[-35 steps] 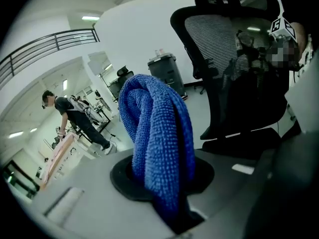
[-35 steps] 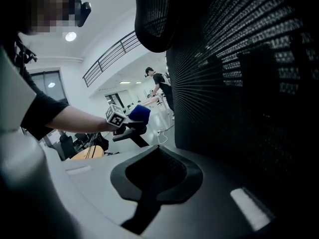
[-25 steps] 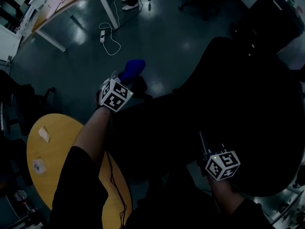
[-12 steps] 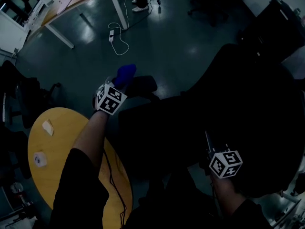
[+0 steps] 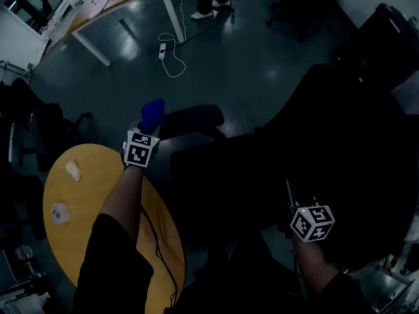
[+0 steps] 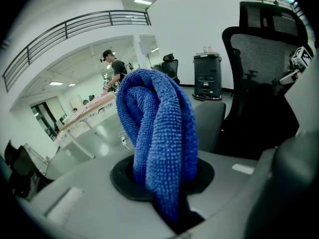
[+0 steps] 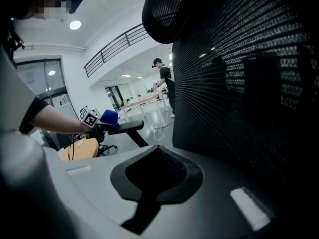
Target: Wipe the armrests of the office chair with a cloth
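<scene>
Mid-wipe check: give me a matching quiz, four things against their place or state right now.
1 blue cloth
2 right gripper
3 round table
4 armrest

a yellow, by the person's left arm
b shut, holding nothing
c clamped in the left gripper
d black pad beside the cloth

Pairs: 1-c, 2-b, 3-a, 4-d

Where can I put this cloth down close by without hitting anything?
The round table is bare in the middle, between two small white scraps near its left edge and your left arm. A black cable runs along its right side. The floor between the white cord and the armrest is open. Right of that, the chair fills everything.
</scene>
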`<state>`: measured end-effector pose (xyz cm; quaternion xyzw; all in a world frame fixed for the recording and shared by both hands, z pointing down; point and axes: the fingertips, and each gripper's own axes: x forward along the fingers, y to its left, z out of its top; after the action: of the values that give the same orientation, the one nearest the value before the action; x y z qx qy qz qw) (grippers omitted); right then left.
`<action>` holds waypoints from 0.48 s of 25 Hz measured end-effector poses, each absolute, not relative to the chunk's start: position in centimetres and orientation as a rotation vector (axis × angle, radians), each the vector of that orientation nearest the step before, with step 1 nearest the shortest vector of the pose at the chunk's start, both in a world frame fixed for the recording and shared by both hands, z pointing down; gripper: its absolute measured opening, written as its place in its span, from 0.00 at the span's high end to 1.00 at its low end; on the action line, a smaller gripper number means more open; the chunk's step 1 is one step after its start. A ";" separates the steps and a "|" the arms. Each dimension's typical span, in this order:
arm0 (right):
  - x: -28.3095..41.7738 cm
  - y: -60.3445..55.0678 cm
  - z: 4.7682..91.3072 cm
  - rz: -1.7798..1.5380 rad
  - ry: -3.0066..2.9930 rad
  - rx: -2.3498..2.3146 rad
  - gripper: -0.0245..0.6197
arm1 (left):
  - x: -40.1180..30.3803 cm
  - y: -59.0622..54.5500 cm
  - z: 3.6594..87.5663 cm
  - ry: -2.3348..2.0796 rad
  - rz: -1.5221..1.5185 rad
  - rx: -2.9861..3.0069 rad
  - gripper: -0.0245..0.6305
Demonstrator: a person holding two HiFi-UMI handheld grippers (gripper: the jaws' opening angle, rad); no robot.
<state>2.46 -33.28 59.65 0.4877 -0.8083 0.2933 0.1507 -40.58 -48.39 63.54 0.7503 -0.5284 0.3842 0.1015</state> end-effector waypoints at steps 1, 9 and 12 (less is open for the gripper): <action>2.4 -33.3 59.6 0.845 -2.323 1.402 0.95 | -41.1 -48.0 63.5 -1.577 1.114 2.195 0.81; 2.4 -33.2 59.2 0.861 -2.350 1.403 0.95 | -44.9 -43.6 63.8 -1.700 0.999 1.991 0.81; 2.3 -33.1 59.2 0.865 -2.360 1.404 0.95 | -45.2 -42.3 64.3 -1.710 1.018 1.966 0.81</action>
<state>2.35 -33.08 59.22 0.4835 -0.8127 0.2977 0.1307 -45.18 -42.32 64.29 0.6924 -0.6022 0.3585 0.1716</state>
